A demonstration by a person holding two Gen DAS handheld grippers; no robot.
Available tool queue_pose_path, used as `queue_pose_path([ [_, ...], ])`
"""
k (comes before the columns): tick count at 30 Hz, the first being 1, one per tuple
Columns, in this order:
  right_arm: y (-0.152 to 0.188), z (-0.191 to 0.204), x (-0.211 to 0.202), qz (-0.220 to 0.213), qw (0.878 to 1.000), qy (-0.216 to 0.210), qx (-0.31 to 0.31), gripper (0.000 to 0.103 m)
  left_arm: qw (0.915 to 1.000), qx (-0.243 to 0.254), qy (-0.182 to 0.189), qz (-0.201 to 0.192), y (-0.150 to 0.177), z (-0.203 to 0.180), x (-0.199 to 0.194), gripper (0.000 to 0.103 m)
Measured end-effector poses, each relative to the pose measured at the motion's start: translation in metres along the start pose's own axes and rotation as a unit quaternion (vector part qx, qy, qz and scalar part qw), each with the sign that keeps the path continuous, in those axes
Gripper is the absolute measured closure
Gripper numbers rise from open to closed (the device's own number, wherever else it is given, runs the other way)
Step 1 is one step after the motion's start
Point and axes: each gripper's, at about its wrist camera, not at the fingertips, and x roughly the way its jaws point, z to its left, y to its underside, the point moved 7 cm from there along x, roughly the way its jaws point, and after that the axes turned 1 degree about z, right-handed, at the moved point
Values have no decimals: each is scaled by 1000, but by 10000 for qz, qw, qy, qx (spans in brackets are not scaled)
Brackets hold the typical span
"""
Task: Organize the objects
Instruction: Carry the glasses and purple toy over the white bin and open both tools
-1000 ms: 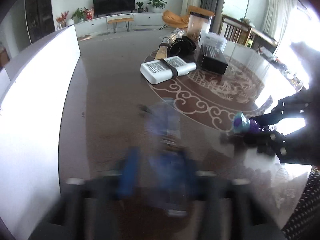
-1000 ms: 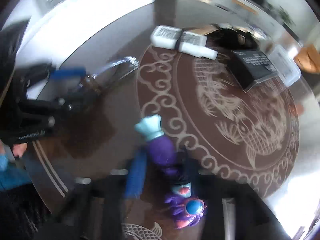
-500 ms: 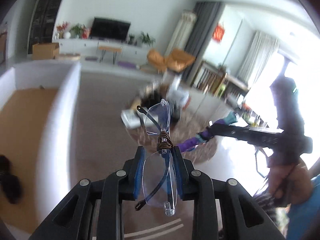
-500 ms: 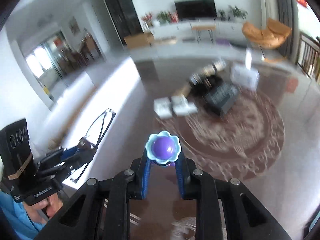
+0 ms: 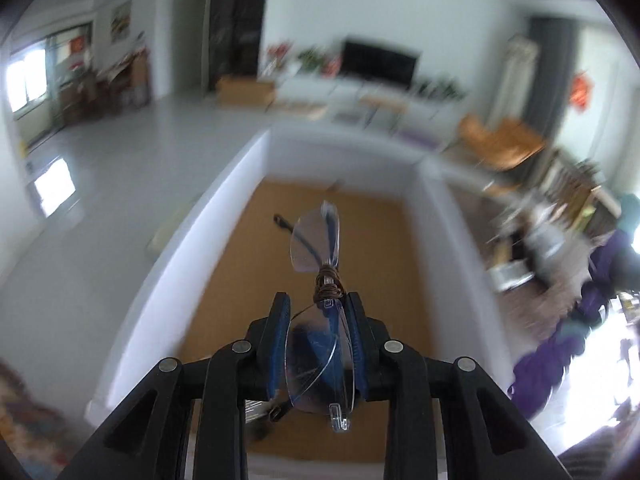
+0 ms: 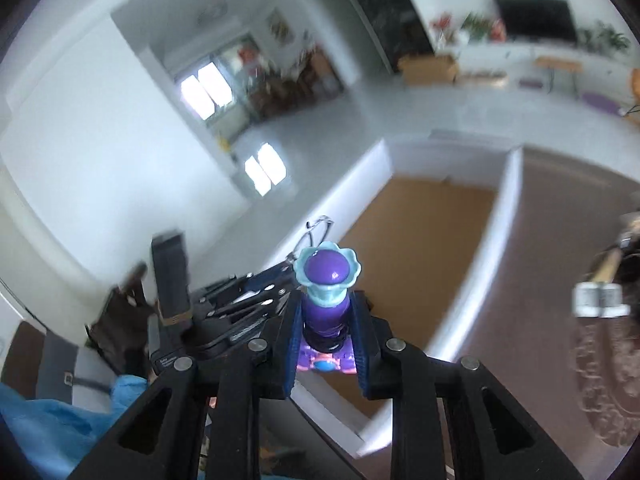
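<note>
My left gripper (image 5: 318,336) is shut on a pair of rimless glasses (image 5: 320,280), gripped by one lens, the other lens sticking forward. It hangs above a white-walled box (image 5: 240,176) with a brown bottom. My right gripper (image 6: 325,332) is shut on a purple toy (image 6: 326,280) with a light-blue flower collar, held over the near corner of the same box (image 6: 506,208). The left gripper (image 6: 256,300) shows just left of the toy in the right wrist view. The purple toy (image 5: 592,300) shows blurred at the right in the left wrist view.
The dark table (image 6: 560,240) with a pale swirl pattern lies right of the box. Several items stand on it at the far right, among them a white pack (image 6: 598,298). The living room floor, a TV (image 5: 380,64) and a low cabinet lie beyond.
Both grippers have lifted off the table with the glasses and the toy and swung left over the white box. The table items have moved to the right edge of both views.
</note>
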Motion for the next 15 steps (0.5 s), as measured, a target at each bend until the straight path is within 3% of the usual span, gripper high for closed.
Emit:
queue_pose_path([
  [1, 0, -1, 23, 189, 9997, 122, -32, 76, 9997, -70, -151, 199, 4, 8, 12, 60],
  [2, -2, -5, 39, 215, 9993, 312, -11, 67, 9994, -116, -197, 265, 8, 12, 16, 50],
  [3, -4, -10, 51, 183, 9989, 428, -11, 62, 9990, -211, -263, 286, 9, 16, 19, 32],
  [6, -15, -30, 53, -263, 9974, 660, 140, 52, 9978, -355, -557, -18, 7, 21, 16, 11],
  [7, -18, -37, 45, -504, 9956, 783, 125, 46, 9975, -375, -591, -116, 5, 21, 12, 8],
  [9, -18, -49, 26, -916, 9889, 1169, 17, 20, 9974, -379, -547, -266, 1, 12, 6, 8],
  [12, 2, -86, -10, -1411, 9705, 1956, -41, 9, 9979, -214, -447, -423, -3, -7, 1, 8],
  [15, 39, -133, -31, -1377, 9496, 2816, -4, 9, 9977, 87, -214, -639, -6, -37, -13, 8],
])
